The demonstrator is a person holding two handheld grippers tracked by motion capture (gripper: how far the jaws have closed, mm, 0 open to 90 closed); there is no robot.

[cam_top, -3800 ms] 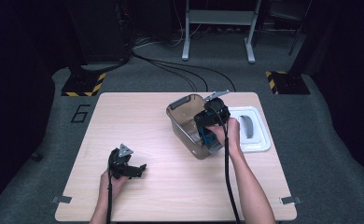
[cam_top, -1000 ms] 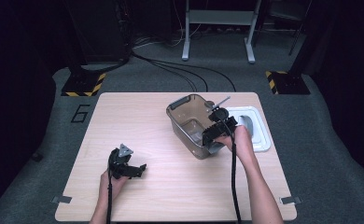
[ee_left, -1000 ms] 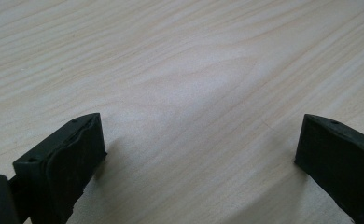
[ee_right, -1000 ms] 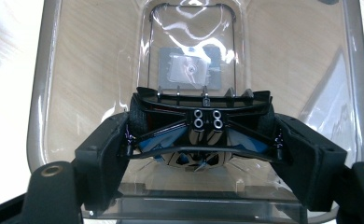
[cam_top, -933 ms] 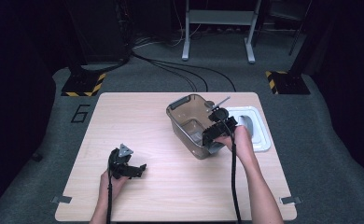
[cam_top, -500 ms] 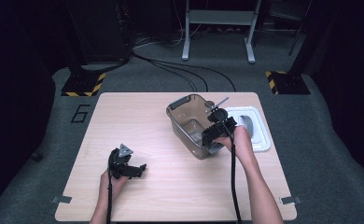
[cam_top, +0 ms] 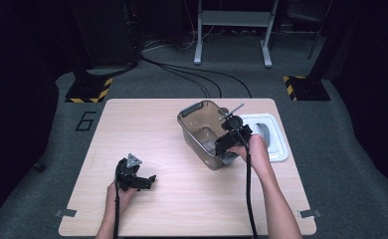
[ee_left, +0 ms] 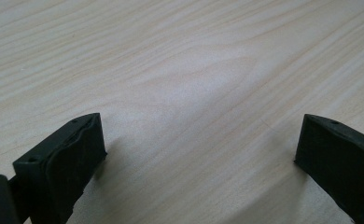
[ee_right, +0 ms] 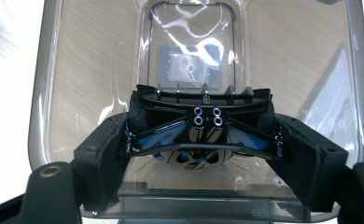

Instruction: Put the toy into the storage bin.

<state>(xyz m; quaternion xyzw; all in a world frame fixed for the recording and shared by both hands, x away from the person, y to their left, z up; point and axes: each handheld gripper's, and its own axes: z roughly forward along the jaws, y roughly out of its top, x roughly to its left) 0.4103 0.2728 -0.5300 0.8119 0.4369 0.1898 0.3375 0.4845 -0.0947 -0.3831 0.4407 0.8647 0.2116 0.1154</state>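
One pale wooden worktop point(cam_top: 147, 124) carries one clear smoky plastic bin point(cam_top: 194, 113), one white plastic lid point(cam_top: 276, 144) and one black-and-blue toy car point(ee_right: 201, 123). There are two black hand-held grippers: left point(cam_top: 142, 181), right point(cam_top: 227, 144).

Table brightly lit amid dark surroundings; soft shadows, slight glare, mild blur throughout.

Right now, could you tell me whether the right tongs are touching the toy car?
Touching. The right gripper view shows the right tongs with both jaws pressed against the toy car's sides, over the clear bin.
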